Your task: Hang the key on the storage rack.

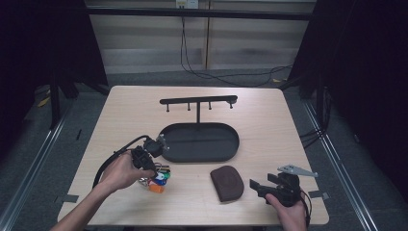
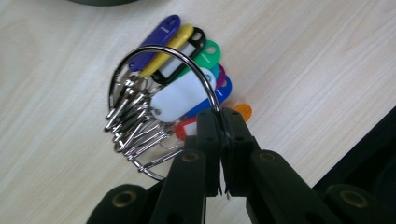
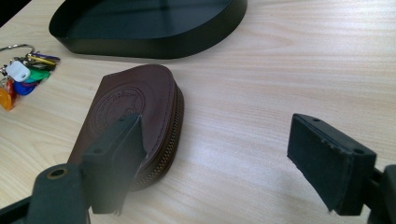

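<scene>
The left gripper (image 2: 223,122) has its jaws pressed together on the big wire ring (image 2: 159,58) of a key bunch (image 1: 155,179), pinching the wire right at the tips. From that ring hang a fan of plastic tags (image 2: 183,91) in purple, yellow, black, green, white, blue, red and orange, next to a cluster of small metal rings (image 2: 133,126). In the high view the bunch sits at the near left of the table (image 1: 269,115), just under the left hand (image 1: 120,172), with the tags spread toward the right; I cannot tell whether they rest on the wood or hang just clear of it. Just beyond it, toward the middle of the table, stands a black oval tray (image 1: 231,144) with a post and a hook bar (image 1: 198,100) rising at its far edge. Near right of the tray lies a brown zip pouch (image 1: 227,182), flat on the wood and apart from the keys. The right gripper (image 1: 262,186) is at the near right, held in the right hand (image 1: 291,216), pointing left at the pouch. Its jaws are spread wide with nothing between them; in the right gripper view one jaw overlaps the pouch's near edge, but I cannot tell if it touches.
</scene>
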Demonstrator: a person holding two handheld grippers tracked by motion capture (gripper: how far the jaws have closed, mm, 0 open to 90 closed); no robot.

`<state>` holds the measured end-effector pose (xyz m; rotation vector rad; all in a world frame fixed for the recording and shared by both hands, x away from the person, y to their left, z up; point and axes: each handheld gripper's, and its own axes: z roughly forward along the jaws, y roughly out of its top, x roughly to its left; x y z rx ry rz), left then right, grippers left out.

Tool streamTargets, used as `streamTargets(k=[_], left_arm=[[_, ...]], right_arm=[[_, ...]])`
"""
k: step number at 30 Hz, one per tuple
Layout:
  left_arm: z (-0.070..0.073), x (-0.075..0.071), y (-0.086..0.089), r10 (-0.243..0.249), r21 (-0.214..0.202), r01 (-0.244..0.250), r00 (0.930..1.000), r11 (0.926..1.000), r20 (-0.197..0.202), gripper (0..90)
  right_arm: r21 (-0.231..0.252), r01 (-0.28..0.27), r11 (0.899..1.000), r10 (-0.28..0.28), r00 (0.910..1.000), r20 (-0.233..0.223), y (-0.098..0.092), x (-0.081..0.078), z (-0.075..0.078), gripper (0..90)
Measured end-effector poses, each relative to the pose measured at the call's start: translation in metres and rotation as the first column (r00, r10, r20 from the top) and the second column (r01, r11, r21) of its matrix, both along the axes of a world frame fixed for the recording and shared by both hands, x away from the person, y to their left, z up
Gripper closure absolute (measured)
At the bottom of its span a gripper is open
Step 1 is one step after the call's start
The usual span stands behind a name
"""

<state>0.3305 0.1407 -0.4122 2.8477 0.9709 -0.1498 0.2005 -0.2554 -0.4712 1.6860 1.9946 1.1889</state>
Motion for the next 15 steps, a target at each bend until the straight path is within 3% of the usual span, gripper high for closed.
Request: streamTargets(k=[8,10,14,15], left_arm=[[0.015,0.004,0.011,0.002,0.028,-0.003,0.9997,0.9996,0.025,87.5],[0.023,0.006,0.016,0.018,0.042,-0.02,0.9986,0.9989,0.049,87.6],[0.029,0.011,0.023,0.024,0.05,-0.027,0.9981,0.9984,0.056,87.8],[0.029,0.011,0.025,0.046,0.048,-0.049,0.997,0.9976,0.062,87.8]], right_arm=[[0.002,0.0,1.0,0.0,1.0,-0.002,0.0,0.0,0.0,18.5],[-0.004,0.001,1.0,-0.001,1.0,-0.005,0.0,0.0,0.0,18.1],[-0.003,0.0,1.0,0.0,1.0,-0.008,0.0,0.001,0.0,18.1],[-0.002,0.0,1.0,0.0,1.0,-0.008,0.0,0.001,0.0,18.1]])
